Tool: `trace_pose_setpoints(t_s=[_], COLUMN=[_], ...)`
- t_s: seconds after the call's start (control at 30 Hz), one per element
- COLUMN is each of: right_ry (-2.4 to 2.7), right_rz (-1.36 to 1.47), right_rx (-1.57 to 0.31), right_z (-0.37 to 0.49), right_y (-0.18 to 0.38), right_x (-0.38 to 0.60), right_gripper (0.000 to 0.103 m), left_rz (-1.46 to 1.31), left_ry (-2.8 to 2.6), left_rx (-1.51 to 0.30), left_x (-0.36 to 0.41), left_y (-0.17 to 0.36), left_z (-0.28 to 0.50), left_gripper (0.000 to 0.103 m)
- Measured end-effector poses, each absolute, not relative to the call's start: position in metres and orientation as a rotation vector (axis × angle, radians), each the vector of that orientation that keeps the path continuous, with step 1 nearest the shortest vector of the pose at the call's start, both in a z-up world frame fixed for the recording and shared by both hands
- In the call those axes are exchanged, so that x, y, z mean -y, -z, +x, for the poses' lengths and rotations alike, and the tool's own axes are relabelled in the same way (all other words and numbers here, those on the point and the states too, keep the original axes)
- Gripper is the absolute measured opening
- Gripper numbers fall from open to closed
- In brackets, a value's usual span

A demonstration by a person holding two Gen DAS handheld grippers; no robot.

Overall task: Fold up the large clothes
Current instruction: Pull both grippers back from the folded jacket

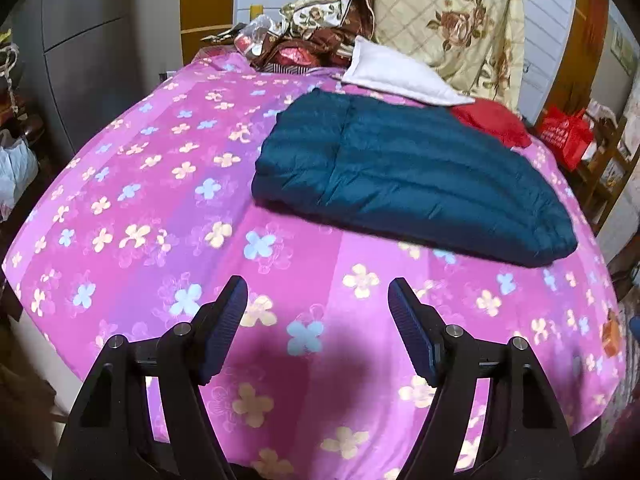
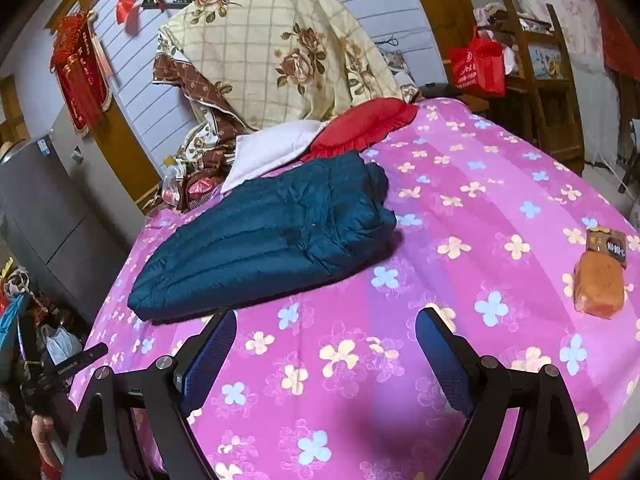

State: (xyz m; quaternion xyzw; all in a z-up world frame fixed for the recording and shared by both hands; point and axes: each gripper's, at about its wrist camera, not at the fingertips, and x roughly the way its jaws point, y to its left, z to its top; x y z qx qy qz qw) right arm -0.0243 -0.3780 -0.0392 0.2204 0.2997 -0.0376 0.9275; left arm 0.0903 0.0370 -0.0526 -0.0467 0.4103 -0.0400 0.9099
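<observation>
Pink bedding printed with pale yellow and blue flowers covers the whole bed [image 1: 168, 208], and it fills most of both wrist views. On it lies the dark teal padded jacket [image 1: 404, 176], already folded into a thick, stitched bundle, sitting toward the head of the bed and a little to the right of the middle as seen from the left wrist. From the right wrist the same jacket [image 2: 276, 232] runs off to the left, its near end close to the bed's edge.

Just behind the jacket a white pillow [image 1: 396, 74] touches its far edge, and a red cushion [image 1: 494, 122] sits beside that. A cream quilt with brown roses [image 1: 448, 12] is heaped up against the slatted wall at the head. A red bag [image 2: 478, 66] hangs on a wooden chair off the far corner. An orange packet [image 2: 598, 288] rests on the bedding well apart from the jacket, on the right.

Both tools hover over the foot of the bed, clear of the jacket. The left gripper [image 1: 318, 332] has its fingers spread wide with nothing between them. The right gripper [image 2: 324, 356] is the same, fingers wide apart and empty.
</observation>
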Motion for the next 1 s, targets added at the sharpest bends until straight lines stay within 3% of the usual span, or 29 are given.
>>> trace_pose_setpoints(t_s=[0.5, 0.77, 1.0], right_ry=[0.025, 0.014, 0.016], right_rz=[0.494, 0.555, 0.54], right_rx=[-0.645, -0.702, -0.716], right_z=[0.007, 0.025, 0.058], right_y=[0.048, 0.077, 0.069], right_x=[0.398, 0.411, 0.429], right_gripper=[0.09, 0.09, 0.09], left_rz=[-0.123, -0.087, -0.15], left_ry=[0.066, 0.07, 0.147], left_rx=[-0.848, -0.875, -0.908], left_x=[-0.026, -0.015, -0.038], left_y=[0.023, 0.031, 0.029], left_z=[0.11, 0.124, 0.154], left_gripper=[0.073, 0.073, 0.073])
